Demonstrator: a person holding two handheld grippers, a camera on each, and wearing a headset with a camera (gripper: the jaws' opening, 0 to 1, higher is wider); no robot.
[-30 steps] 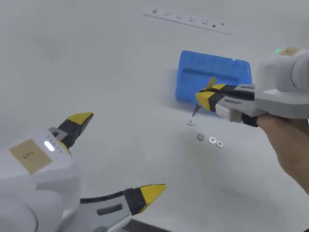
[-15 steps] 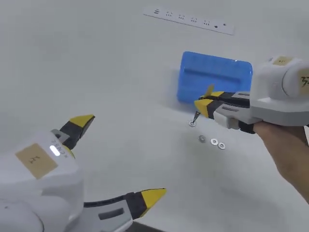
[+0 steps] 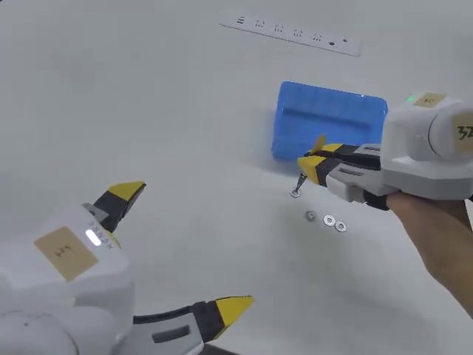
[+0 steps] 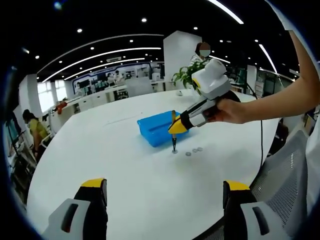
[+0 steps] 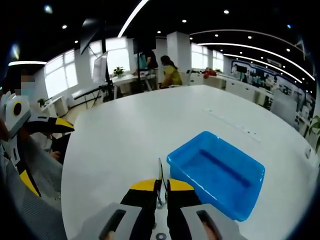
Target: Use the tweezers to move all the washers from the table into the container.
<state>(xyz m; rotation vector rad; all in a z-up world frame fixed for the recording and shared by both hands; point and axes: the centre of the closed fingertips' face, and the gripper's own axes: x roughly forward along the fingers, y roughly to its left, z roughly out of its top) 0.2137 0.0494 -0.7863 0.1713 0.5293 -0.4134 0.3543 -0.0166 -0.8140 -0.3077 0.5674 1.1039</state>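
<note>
The right gripper (image 3: pixel 311 164) is clamped tight on the tweezers (image 3: pixel 299 181), its yellow jaws pressed together around them. The tweezers slant down towards the white table (image 3: pixel 185 111); their tips come down right at a single washer (image 3: pixel 295 194), which lies on the table just in front of the blue container (image 3: pixel 329 122), close to its near wall. Whether the tips actually pinch the washer is too small to tell; in the left gripper view the tweezers stand nearly upright over it. Three more washers (image 3: pixel 329 220) lie in a short row near the first one, on the side towards the hand (image 3: pixel 436 237) that carries the right gripper; they are clear of the tweezers' tips. The left gripper (image 3: pixel 179 250) hangs well apart from all this, low at the near side, its jaws spread wide with nothing between them. A power strip (image 3: pixel 299 33) lies on the table beyond the container.
</note>
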